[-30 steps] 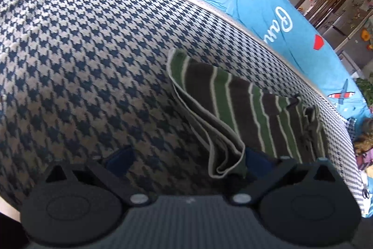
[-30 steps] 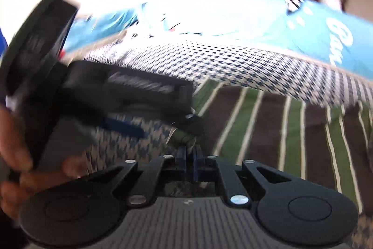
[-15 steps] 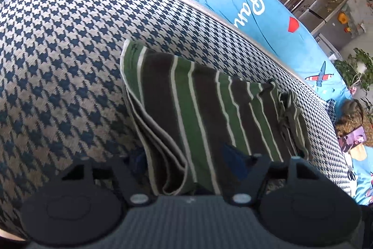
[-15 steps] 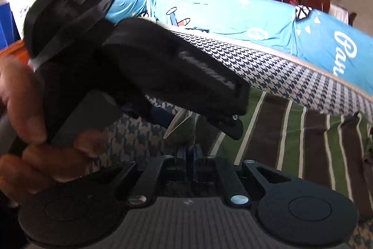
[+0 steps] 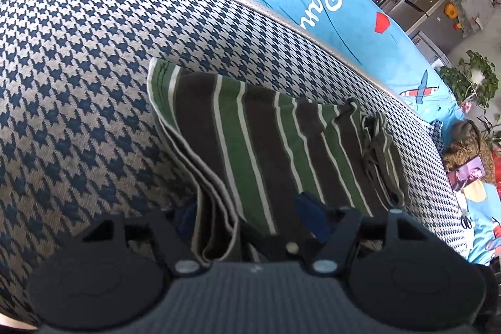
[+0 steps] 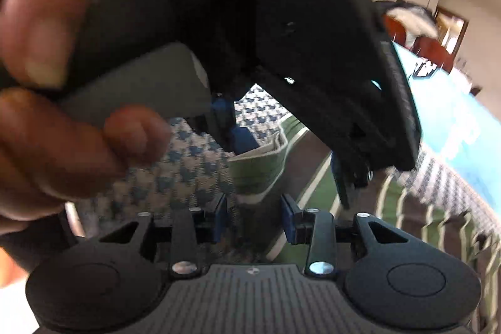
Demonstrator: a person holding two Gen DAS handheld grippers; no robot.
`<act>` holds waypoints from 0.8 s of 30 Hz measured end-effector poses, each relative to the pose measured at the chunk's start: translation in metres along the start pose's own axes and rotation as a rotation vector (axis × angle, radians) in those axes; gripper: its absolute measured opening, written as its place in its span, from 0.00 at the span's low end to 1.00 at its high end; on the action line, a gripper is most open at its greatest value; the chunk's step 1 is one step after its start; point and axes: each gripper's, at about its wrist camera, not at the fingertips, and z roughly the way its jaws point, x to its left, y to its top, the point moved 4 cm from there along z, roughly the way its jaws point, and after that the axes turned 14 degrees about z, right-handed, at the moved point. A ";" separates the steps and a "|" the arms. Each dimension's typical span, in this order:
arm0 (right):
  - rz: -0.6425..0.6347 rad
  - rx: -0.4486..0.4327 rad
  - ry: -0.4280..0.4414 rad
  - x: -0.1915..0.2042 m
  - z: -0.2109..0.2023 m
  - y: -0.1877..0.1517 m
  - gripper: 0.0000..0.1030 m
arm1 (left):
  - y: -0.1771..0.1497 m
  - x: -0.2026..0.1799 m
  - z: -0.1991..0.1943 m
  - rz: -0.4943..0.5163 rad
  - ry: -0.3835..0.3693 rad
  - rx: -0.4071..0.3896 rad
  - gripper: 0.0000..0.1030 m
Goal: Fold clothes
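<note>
Green-and-brown striped folded cloth (image 5: pixel 275 146) lies flat on the houndstooth-patterned cushion (image 5: pixel 78 68).
Your left tool (image 5: pixel 247 215) has its blue pads spread wide, straddling the cloth's near folded edge. Your right tool (image 6: pixel 254 219) is parted too, nothing between its pads, right behind your left hand (image 6: pixel 62 102) gripping the other handle, over that same corner.
</note>
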 end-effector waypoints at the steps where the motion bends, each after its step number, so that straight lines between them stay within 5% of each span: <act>1: -0.001 0.001 -0.013 -0.001 0.002 0.001 0.09 | 0.001 0.002 0.000 -0.002 0.005 0.000 0.66; 4: 0.054 0.008 -0.014 -0.009 0.003 0.002 0.05 | 0.006 0.012 0.004 -0.024 0.027 0.000 0.79; 15: 0.084 -0.048 -0.029 -0.012 -0.011 0.012 0.04 | 0.032 0.038 0.029 -0.107 0.025 -0.015 0.79; 20: 0.096 -0.056 -0.030 -0.019 -0.023 0.013 0.04 | 0.046 0.043 0.044 -0.140 0.039 -0.030 0.65; 24: 0.121 -0.057 -0.028 -0.024 -0.029 0.010 0.04 | 0.046 0.049 0.049 -0.153 0.071 -0.050 0.35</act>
